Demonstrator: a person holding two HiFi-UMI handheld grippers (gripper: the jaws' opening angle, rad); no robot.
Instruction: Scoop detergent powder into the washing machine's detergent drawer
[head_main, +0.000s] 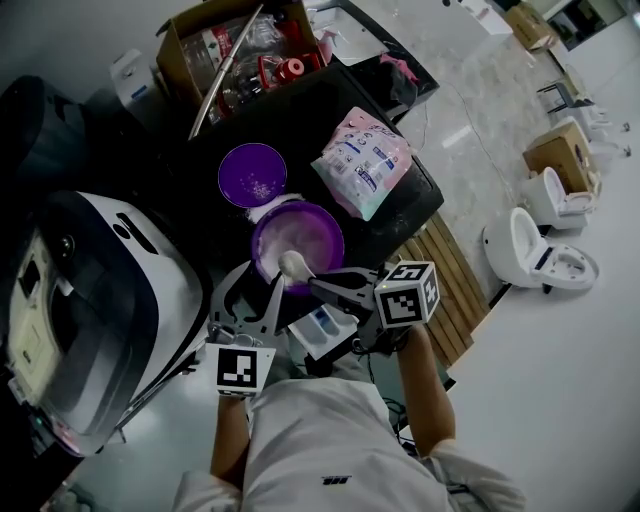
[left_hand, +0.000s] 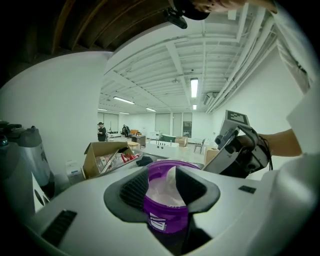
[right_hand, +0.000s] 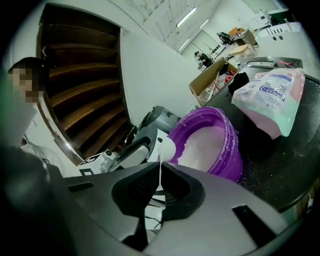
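Purple tub (head_main: 300, 232) of white powder stands on the dark bench (head_main: 400, 215), clasped at its wall by your left hand-held gripper (head_main: 262, 278). Your right hand-held gripper (head_main: 312, 283) pinches the thin handle of the white scoop (head_main: 293, 264).

The scoop's bowl sits at the tub's near rim, and its handle runs back from the tub to your right jaws. The detergent drawer (head_main: 322, 328) lies on your side of the tub, between the two grippers and closer to the right one, so the coming move looks like a draw back toward you. Only the head view shows that drawer. The right gripper view shows the handle nipped between closed jaws, and the left gripper view shows the jaws pressing either side of the tub.
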